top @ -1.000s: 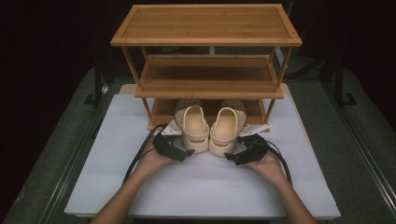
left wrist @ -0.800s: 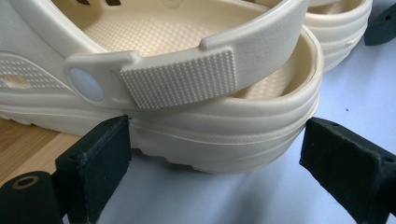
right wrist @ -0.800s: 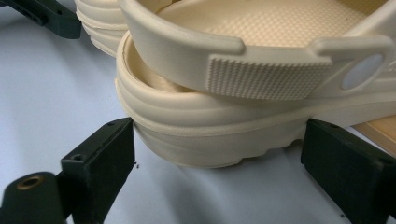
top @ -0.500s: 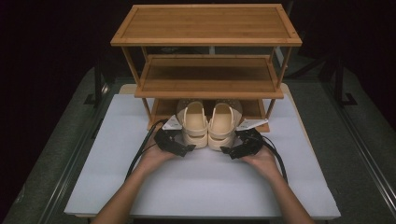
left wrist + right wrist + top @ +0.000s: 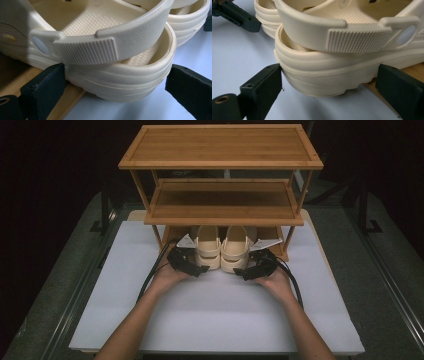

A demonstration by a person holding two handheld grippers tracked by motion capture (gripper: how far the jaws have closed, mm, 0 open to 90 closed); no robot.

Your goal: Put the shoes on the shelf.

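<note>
**Clogs half onto the rack's bottom shelf**

Your left gripper (image 5: 195,268) straddles the left clog (image 5: 208,247) heel, one jaw touching, the other apart. Your right gripper (image 5: 246,272) brackets the right clog (image 5: 236,248) likewise, not clamped. Both heels overhang the white mat (image 5: 215,320); toes sit under the wooden rack (image 5: 220,160).

High view: light from above falls on the white rectangular worktop (image 5: 215,320) & three-tier bamboo shelf rack (image 5: 220,150); surroundings near black, soft focus, shadow under shelves. Both gripper views bright, even, sharp on the cream rubber clogs (image 5: 120,75), no glare.
</note>
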